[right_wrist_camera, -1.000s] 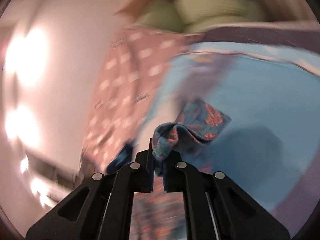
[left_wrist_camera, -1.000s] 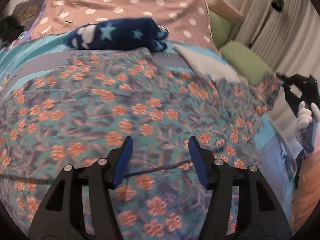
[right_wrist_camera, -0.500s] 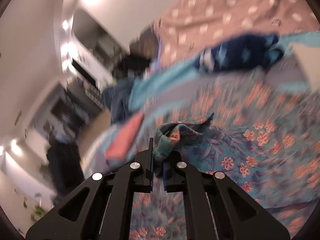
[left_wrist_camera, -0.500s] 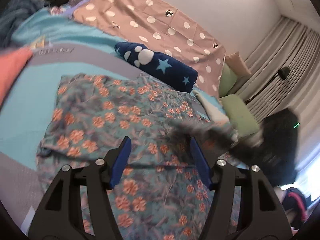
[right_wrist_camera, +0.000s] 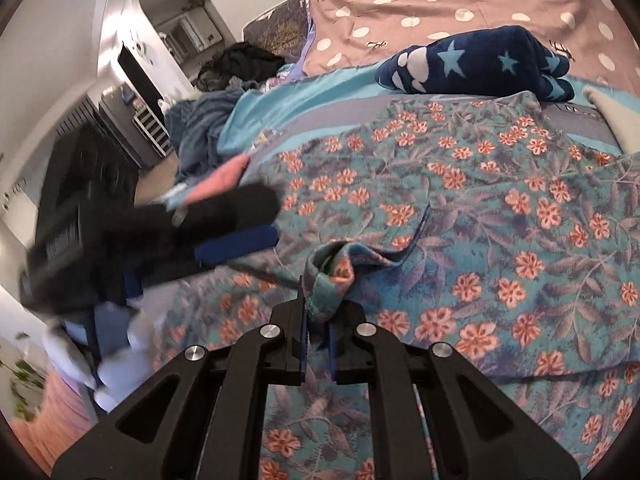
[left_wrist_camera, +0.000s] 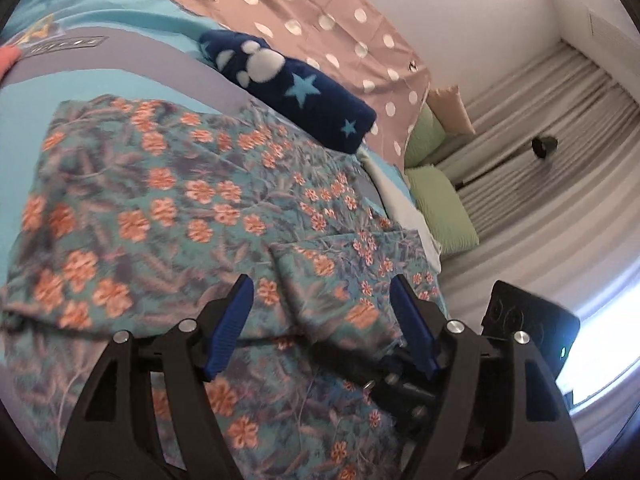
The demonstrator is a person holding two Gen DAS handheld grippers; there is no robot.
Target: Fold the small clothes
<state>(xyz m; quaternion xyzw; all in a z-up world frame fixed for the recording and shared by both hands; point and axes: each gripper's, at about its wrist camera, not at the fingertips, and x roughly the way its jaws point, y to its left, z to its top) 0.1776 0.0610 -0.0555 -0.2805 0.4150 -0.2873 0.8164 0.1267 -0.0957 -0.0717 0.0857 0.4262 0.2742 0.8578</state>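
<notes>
On the bed (left_wrist_camera: 120, 80), floral garment (left_wrist_camera: 168, 208) lies spread, one corner folded over. Right gripper (right_wrist_camera: 318, 312) fingers pinch that corner; left gripper (left_wrist_camera: 320, 320) fingers opening, nothing between. Folding barely begun, most left.

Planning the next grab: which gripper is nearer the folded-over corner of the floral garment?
Right. The right gripper is shut on the folded corner of the floral garment. The left gripper hangs just above the cloth beside it, jaws opening, nothing pinched.
</notes>
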